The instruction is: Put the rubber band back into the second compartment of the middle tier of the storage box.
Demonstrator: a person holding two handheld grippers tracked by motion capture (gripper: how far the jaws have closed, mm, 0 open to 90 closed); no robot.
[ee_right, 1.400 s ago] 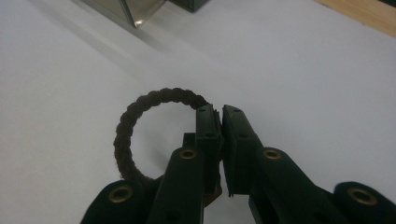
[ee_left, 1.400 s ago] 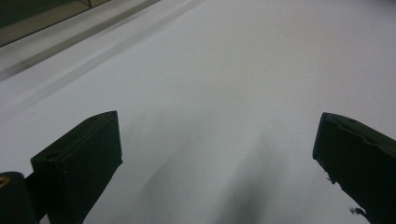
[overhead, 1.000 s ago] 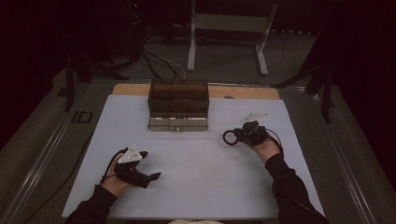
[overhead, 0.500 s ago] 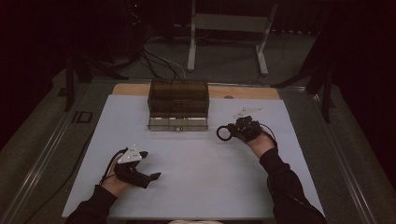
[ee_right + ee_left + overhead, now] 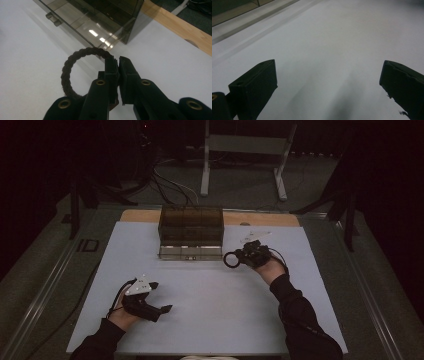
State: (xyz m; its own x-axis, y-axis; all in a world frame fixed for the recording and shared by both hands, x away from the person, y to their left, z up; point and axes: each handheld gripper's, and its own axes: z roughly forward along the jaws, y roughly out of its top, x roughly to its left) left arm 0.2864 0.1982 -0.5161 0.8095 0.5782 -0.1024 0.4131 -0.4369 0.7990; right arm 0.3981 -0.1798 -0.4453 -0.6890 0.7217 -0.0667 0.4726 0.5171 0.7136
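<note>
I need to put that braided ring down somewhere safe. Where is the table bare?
Most of the white mat is bare: the wide middle between the left gripper and right gripper, and left of the smoked organizer box. It is tight where the braided ring nears the box's front corner.

No words, numbers or signs can be read anywhere here (the pictures are quite dark and a bit blurry).
</note>
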